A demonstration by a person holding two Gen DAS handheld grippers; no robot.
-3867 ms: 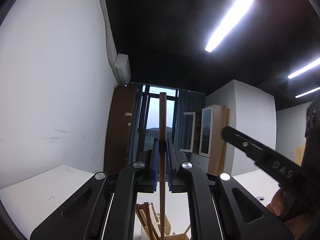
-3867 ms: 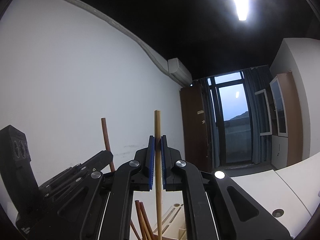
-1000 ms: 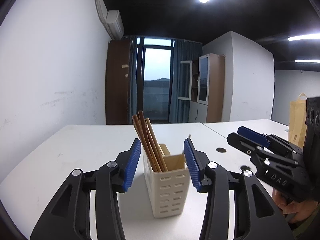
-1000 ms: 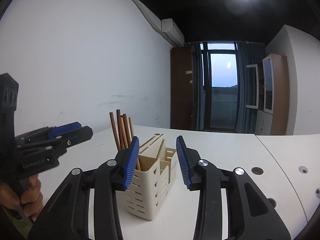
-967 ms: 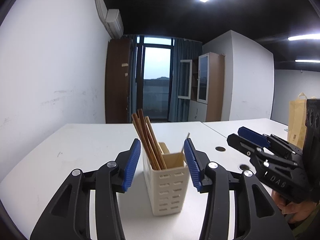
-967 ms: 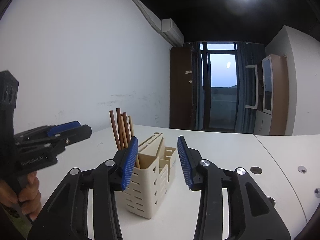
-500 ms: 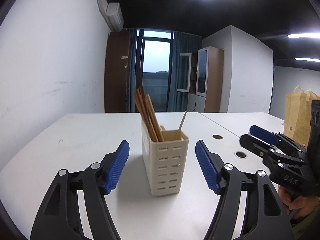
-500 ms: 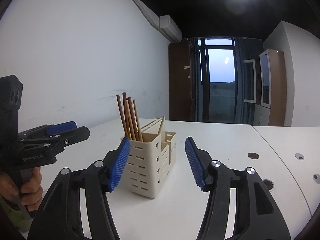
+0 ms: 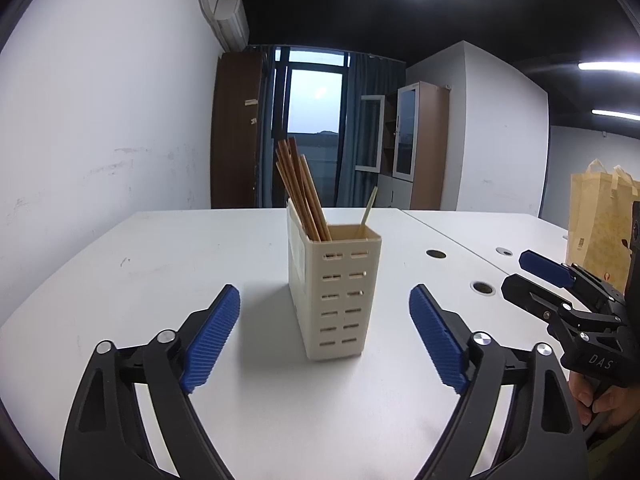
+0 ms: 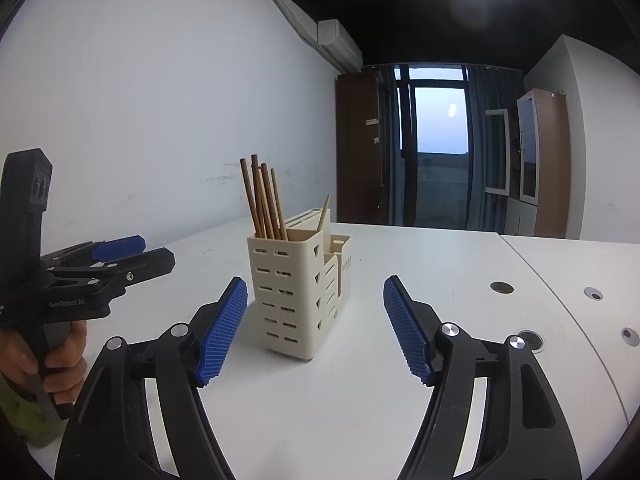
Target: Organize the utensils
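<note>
A cream slotted utensil holder (image 9: 336,292) stands on the white table (image 9: 160,264). Several brown chopsticks (image 9: 300,192) lean in its tall compartment, and one pale chopstick (image 9: 369,211) stands in another. My left gripper (image 9: 324,336) is open and empty, a little short of the holder. The holder (image 10: 300,288) with its brown chopsticks (image 10: 262,200) also shows in the right wrist view. My right gripper (image 10: 316,328) is open and empty in front of it. Each gripper appears in the other's view: the right one (image 9: 560,292) and the left one (image 10: 116,260).
Round cable holes (image 9: 436,254) dot the table's right side. A tan paper bag (image 9: 600,220) stands at the far right. A white wall (image 10: 140,120) runs along the left, with a window and cabinets behind.
Both grippers held chopsticks upright earlier and have let them go into the holder. Since then both have opened wider and backed away from the holder.
</note>
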